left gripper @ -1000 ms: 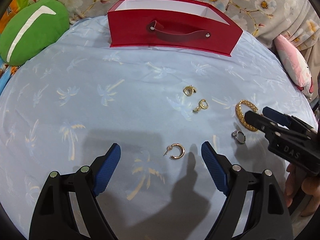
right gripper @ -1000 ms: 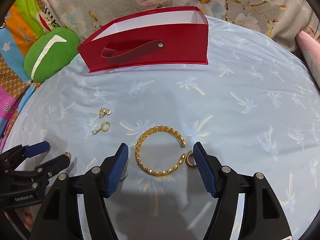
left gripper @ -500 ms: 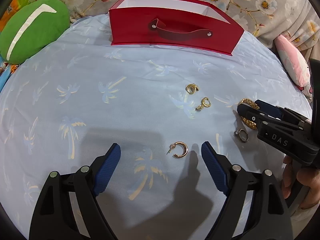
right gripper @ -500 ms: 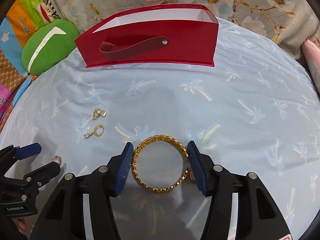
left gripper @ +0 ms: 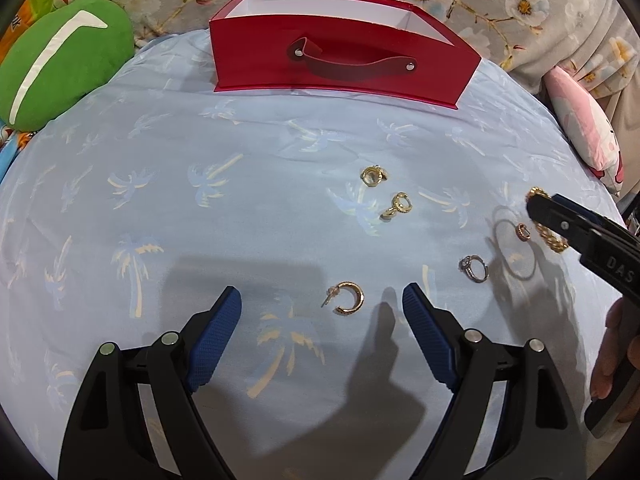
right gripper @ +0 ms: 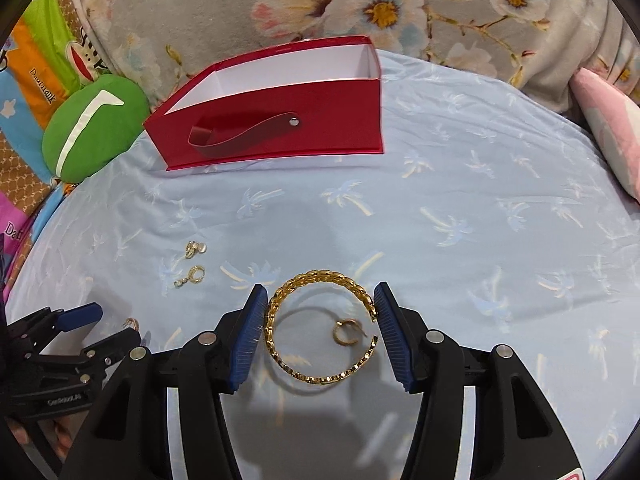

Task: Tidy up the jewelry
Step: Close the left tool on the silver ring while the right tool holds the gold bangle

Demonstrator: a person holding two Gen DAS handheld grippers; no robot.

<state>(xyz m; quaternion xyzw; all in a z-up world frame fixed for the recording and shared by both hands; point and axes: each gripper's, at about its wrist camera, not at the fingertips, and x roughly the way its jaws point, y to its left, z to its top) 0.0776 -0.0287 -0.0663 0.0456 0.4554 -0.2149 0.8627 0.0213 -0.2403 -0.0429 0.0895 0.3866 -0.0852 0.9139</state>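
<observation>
My right gripper (right gripper: 320, 296) is shut on a gold chain bracelet (right gripper: 320, 279), its blue pads pressing the bracelet's two sides. The bracelet hangs just above the blue palm-print cloth (right gripper: 460, 208) and casts a ring shadow. Under it lies a small gold hoop earring (right gripper: 346, 332). My left gripper (left gripper: 320, 300) stands open over another gold hoop earring (left gripper: 348, 298), which lies on the cloth between its fingers, untouched. A silver ring (left gripper: 474, 268) and two small gold earrings (left gripper: 374, 176) (left gripper: 398, 204) lie further out. An open red box (right gripper: 280, 120) with a strap handle stands at the far side.
A green cushion (left gripper: 60, 60) lies at the far left and a pink cushion (left gripper: 588, 136) at the right edge. Floral fabric (right gripper: 360, 4) rises behind the box. A person's hand (left gripper: 616, 352) shows at the right of the left wrist view.
The right gripper's jaws closed onto the bracelet and lifted it slightly off the cloth, uncovering the small hoop earring beneath. The left gripper stayed still and open.
</observation>
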